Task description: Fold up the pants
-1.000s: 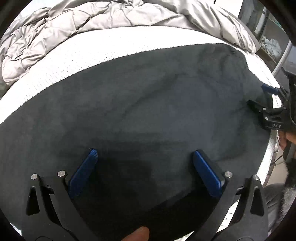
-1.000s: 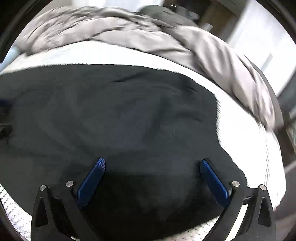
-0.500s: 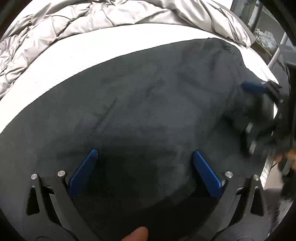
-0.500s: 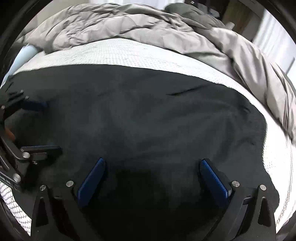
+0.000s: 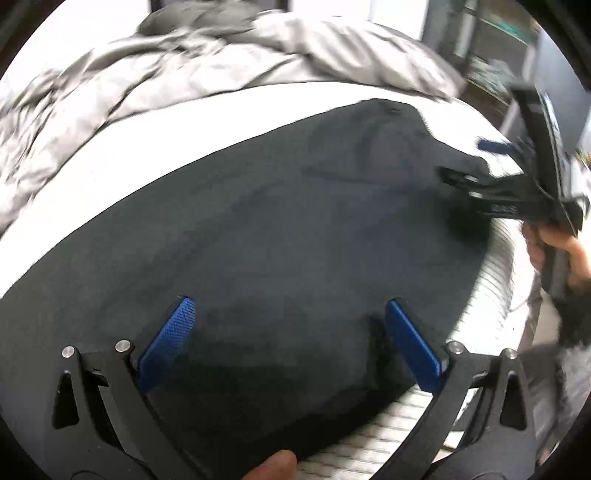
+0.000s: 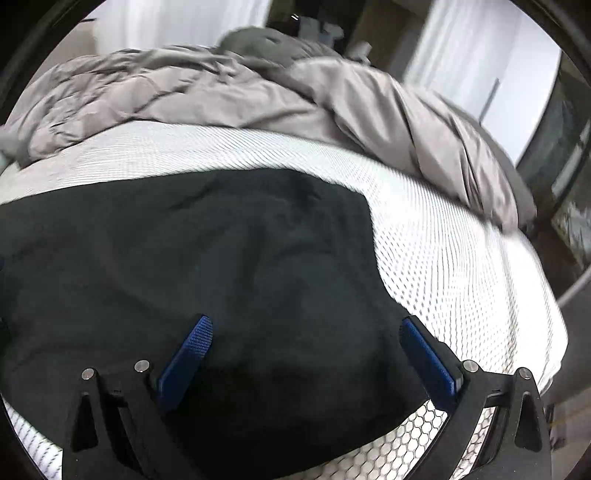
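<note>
So it's a bedroom. The bed point(image 6: 461, 258) has a white mattress cover with a honeycomb mesh pattern, and a grey quilted duvet point(image 6: 221, 99) is bunched up along the far side. Behind it there are white curtains point(image 6: 177, 22) with daylight coming through, pretty bright. On the right there's a dark window frame point(image 6: 554, 155), kind of blurry. The left view shows some shelving point(image 5: 491, 48) off in the right corner, too smeared to make out.

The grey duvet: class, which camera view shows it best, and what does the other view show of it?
The right wrist view: the grey duvet fills the top, bunched behind the black pants, with quilting visible. The left wrist view shows the same duvet more blurred.
</note>
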A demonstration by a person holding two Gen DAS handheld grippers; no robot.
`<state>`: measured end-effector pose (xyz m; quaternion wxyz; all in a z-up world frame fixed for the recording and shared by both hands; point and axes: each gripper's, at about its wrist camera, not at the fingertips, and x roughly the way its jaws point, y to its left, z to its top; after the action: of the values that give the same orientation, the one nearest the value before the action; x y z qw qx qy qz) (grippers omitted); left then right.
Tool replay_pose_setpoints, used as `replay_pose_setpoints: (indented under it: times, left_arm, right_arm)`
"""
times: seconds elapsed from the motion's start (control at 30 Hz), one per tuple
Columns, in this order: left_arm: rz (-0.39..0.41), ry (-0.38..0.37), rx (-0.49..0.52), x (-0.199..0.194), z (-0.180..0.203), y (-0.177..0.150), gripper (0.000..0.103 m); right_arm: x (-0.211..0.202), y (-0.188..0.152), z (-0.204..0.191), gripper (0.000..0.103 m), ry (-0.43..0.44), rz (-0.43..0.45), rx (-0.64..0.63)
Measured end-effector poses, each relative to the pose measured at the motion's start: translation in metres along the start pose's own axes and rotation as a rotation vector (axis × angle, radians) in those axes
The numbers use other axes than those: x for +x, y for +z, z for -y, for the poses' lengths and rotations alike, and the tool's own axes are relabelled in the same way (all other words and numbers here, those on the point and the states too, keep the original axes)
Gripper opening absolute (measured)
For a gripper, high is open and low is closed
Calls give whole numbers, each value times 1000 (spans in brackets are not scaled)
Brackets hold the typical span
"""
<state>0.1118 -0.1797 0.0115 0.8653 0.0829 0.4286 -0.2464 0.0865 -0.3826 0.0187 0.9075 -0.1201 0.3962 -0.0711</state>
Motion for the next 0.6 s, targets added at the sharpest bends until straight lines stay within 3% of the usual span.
replay_pose_setpoints:
  times: [0.17, 0.3, 0.4, 0.53, 0.6]
  left_arm:
    - [-84, 6, 63, 25, 17, -9, 103]
    - [-91, -34, 27, 30, 13, -11, 103]
    - [-72, -50, 13, 27, 5, -22, 103]
    - [-65, -57, -27, 25, -4, -28, 103]
    - [-72, -38, -63, 23, -5, -29, 103]
  right_arm:
    - [-16, -5, -41, 103, 149, 27, -97]
    - [3, -27, -73, 103, 119, -48, -263]
    - [12, -32, -57, 103, 161, -56, -259]
    - [19, -30, -9, 103, -11, -88, -156]
    - [24, -31, 12, 103, 14, -119, -64]
